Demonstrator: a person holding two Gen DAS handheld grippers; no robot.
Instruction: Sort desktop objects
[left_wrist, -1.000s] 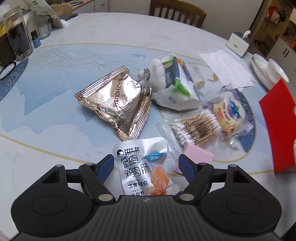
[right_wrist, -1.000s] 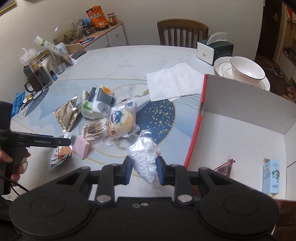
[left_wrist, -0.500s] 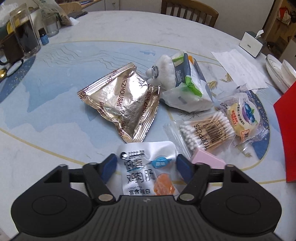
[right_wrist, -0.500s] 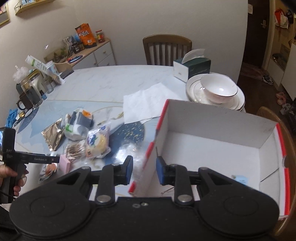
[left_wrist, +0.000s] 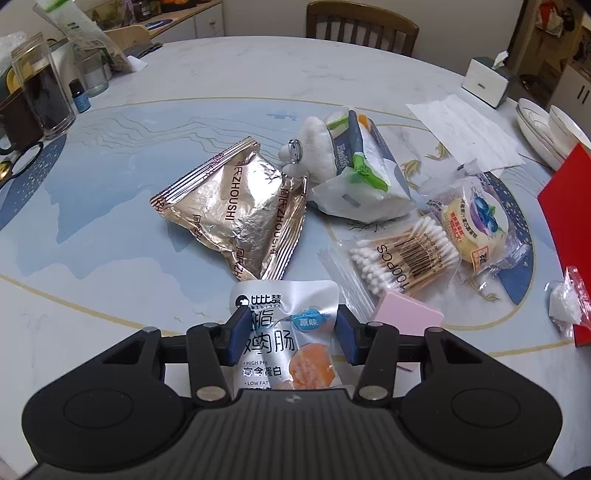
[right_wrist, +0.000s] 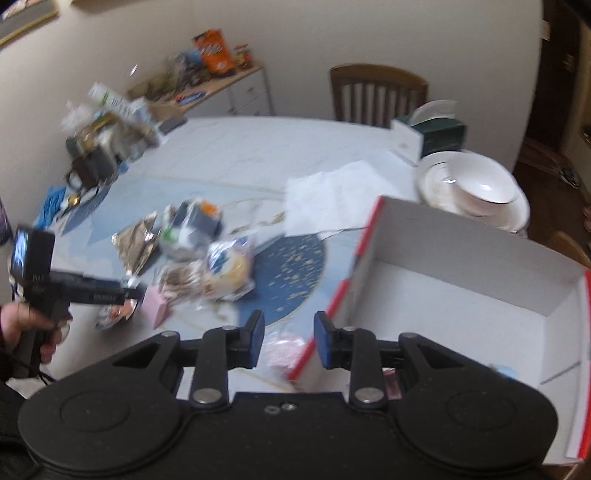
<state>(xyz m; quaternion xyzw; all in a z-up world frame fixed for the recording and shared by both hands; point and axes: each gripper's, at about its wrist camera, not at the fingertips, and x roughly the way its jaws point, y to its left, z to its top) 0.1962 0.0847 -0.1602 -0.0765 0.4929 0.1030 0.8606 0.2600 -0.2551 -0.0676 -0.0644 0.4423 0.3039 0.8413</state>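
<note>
While the left gripper (left_wrist: 291, 334) brackets 1 white sausage pouch (left_wrist: 286, 332) without visibly clamping, the right gripper (right_wrist: 288, 339) gapes empty.

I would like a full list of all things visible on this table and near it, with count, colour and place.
foil bag: 1, gold, table middle
sausage pouch: 1, white, between left jaws
cotton swabs: 1 bag, white tips, right of foil bag
pink block: 1, beside swabs
cake: 1, yellow, wrapped, right of swabs
tissue packs: white, behind swabs
bead bag: 1, clear, against box
box: 1, white inside, red edge
bowl: 1, white, on plates
left gripper: open
right gripper: open, empty
</note>
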